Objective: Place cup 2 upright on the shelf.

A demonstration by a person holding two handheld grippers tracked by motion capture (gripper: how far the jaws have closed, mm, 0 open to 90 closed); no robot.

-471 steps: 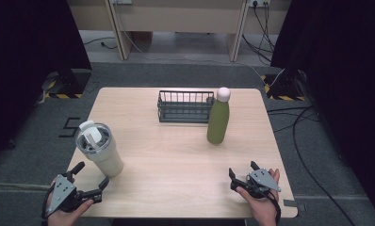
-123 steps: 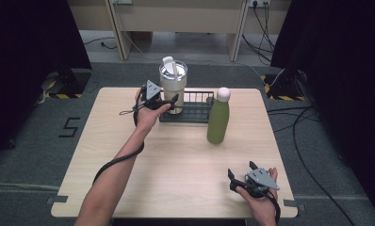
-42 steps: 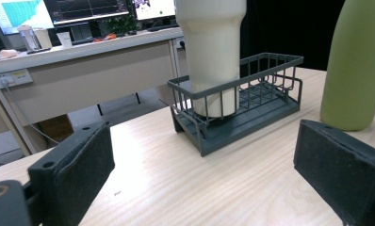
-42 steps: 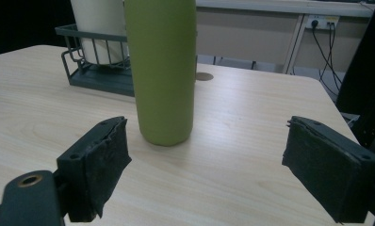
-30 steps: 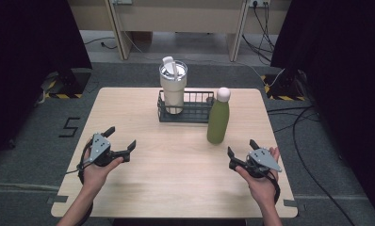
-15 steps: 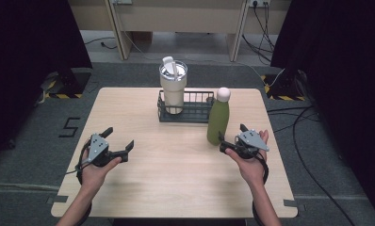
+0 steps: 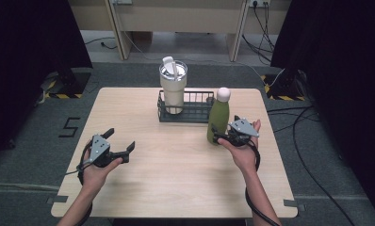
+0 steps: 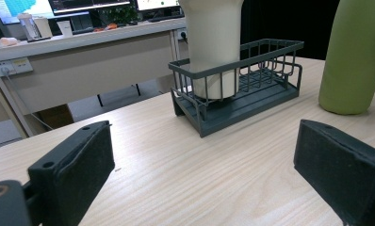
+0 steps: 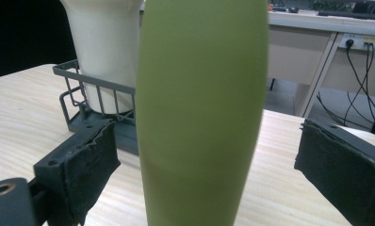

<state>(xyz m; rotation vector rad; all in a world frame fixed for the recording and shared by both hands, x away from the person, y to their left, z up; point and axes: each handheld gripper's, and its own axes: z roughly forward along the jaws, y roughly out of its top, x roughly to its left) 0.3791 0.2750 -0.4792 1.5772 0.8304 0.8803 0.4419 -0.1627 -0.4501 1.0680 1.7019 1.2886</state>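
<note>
One readable mark: a floor numeral

A dark figure "5" (image 7: 71, 127) stands on the grey floor (image 7: 30, 141) just left of the table, seen in the high view. The monitors (image 8: 58, 5) behind the desk in the left gripper view show coloured screens, but their writing is too small to read. The bottle, cup and basket carry no legible lettering.

Stood between the spread jaws of the right gripper (image 7: 222, 136): green bottle (image 7: 218, 120), pads clear either side. Just behind, blocking the far path: wire basket (image 7: 195, 113) holding tumbler (image 7: 173, 87). Bare table (image 7: 176, 174) nearer.
</note>
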